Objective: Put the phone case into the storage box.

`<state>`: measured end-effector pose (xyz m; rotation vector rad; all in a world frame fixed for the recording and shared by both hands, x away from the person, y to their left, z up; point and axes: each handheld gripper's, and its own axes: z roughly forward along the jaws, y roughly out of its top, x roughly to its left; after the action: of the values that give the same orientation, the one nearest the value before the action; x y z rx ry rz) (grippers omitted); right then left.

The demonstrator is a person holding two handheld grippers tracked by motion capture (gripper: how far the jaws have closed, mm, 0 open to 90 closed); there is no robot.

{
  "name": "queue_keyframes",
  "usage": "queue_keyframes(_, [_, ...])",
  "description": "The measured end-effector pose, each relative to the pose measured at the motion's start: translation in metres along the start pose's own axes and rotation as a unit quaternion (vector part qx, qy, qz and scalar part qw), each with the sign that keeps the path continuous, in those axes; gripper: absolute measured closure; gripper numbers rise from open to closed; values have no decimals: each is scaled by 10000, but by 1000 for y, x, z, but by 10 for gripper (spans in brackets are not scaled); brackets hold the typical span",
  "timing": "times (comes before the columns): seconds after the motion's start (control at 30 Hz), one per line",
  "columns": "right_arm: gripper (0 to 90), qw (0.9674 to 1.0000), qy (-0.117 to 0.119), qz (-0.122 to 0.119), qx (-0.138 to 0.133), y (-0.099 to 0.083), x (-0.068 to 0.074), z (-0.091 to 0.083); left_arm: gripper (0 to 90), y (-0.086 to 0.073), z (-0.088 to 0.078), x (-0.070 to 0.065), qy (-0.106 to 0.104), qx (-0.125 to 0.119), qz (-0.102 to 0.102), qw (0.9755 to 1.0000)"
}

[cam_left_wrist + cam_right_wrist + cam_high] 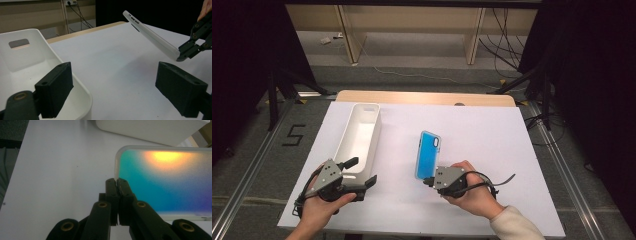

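Note:
A phone case (428,154) with a blue back and pale rim is held by its near short edge in my right gripper (427,181), which is shut on it. In the right gripper view both pads pinch the case (170,182) at its corner edge (117,183). From the left gripper view the case (152,36) slants up off the table, its far end raised. My left gripper (362,171) is open at the near end of the white bin (359,132). One jaw stands over the bin (30,50) and the other over the table, with nothing gripped.
The long white bin is empty and has a handle slot (18,43) in its far wall. A white sheet (482,125) covers the table, with a wooden edge (422,96) at the back. Beyond it are floor cables and stand legs.

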<state>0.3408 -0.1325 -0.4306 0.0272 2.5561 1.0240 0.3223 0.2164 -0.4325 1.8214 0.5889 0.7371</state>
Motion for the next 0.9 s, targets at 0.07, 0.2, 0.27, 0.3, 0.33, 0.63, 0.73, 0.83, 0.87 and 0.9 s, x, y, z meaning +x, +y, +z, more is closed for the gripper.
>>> queue_keyframes(0.07, [893, 10000, 32, -5, -25, 2, 1, 2, 137, 2, 2, 0, -4, -18, -9, 10000])
queue_keyframes(0.2, [893, 10000, -4, -36, -85, 5, 3, 3, 149, 6, 8, 3, -6, 35, -20, 10000])
queue_keyframes(0.27, [893, 10000, 14, -9, -95, 7, 3, 4, 154, 8, 10, 6, -9, 61, -29, 10000])
queue_keyframes(0.3, [893, 9999, -68, -61, -102, 7, 3, 4, 155, 9, 11, 7, -22, 90, -25, 10000])
queue_keyframes(0.33, [893, 9999, -40, -57, -101, 7, 2, 4, 157, 11, 12, 7, -20, 131, -23, 9999])
queue_keyframes(0.63, [893, 9998, -64, -33, -186, 12, 1, 7, 190, 35, 33, 10, -144, 175, -107, 9997])
queue_keyframes(0.73, [893, 9998, -24, -26, -196, 13, 0, 7, 217, 46, 42, 9, -208, 130, -148, 9996])
queue_keyframes(0.83, [893, 9997, -35, 8, -221, 13, 0, 7, 222, 55, 51, 7, -222, 244, -162, 9993])
queue_keyframes(0.87, [893, 9997, -48, -5, -225, 14, -1, 7, 225, 58, 55, 7, -229, 236, -156, 9993])
queue_keyframes(0.9, [893, 9997, -47, -3, -229, 14, -1, 7, 229, 61, 58, 6, -219, 253, -151, 9993])
